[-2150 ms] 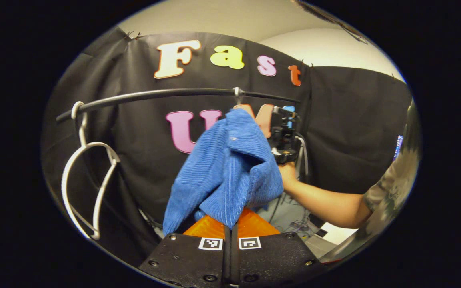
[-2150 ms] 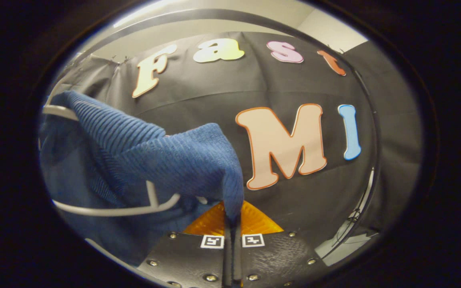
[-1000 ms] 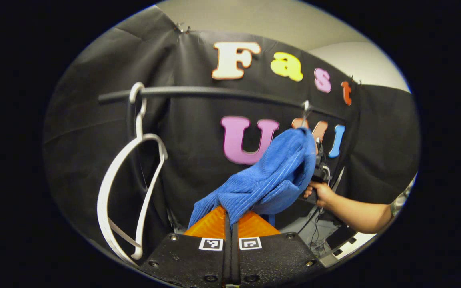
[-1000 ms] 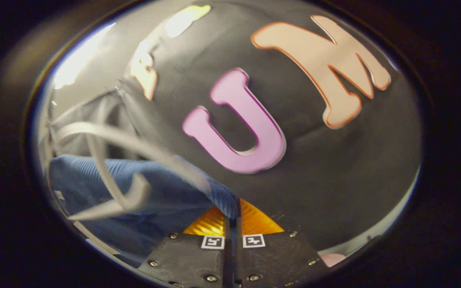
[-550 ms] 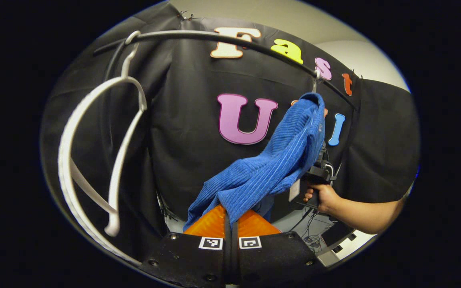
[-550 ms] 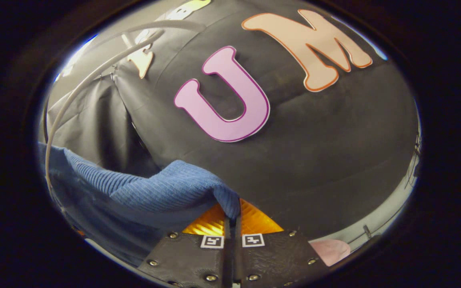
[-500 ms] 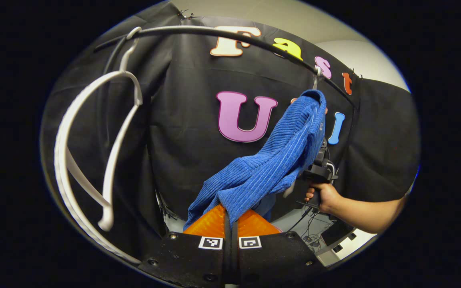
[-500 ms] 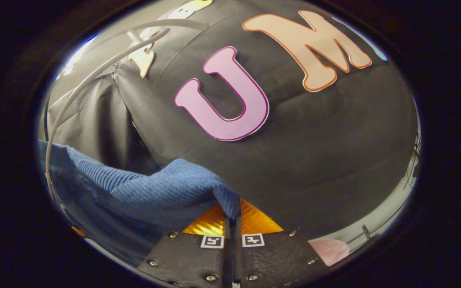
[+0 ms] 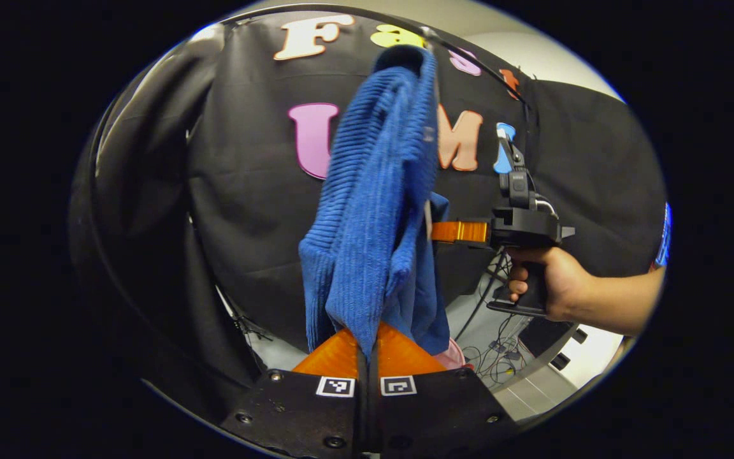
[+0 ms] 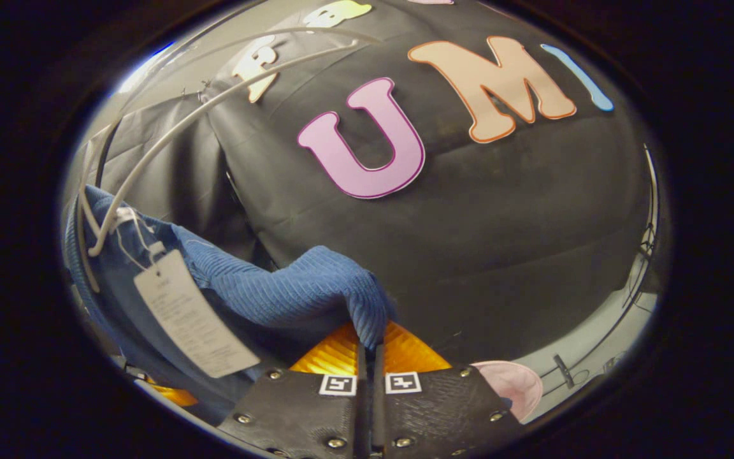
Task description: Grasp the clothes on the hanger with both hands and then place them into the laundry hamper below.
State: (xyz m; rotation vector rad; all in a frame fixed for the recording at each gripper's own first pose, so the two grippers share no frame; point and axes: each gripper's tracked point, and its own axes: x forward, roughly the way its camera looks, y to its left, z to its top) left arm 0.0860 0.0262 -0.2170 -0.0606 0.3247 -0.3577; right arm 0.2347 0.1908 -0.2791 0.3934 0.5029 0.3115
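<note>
Pinching the blue garment (image 9: 373,210), both the left tool (image 9: 367,347) and right tool (image 10: 370,347) have dropped lower beneath its hanger (image 10: 169,134), stretching it taut but not yet free.

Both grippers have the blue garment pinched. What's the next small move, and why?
Probably pull both grippers down and away together: the left gripper and right gripper are shut on the blue garment, whose top still hangs on the white hanger.

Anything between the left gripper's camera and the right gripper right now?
Yes. In the left gripper view the blue garment hangs between them, hiding the tips of the right gripper; the left gripper is shut on its lower edge.
</note>
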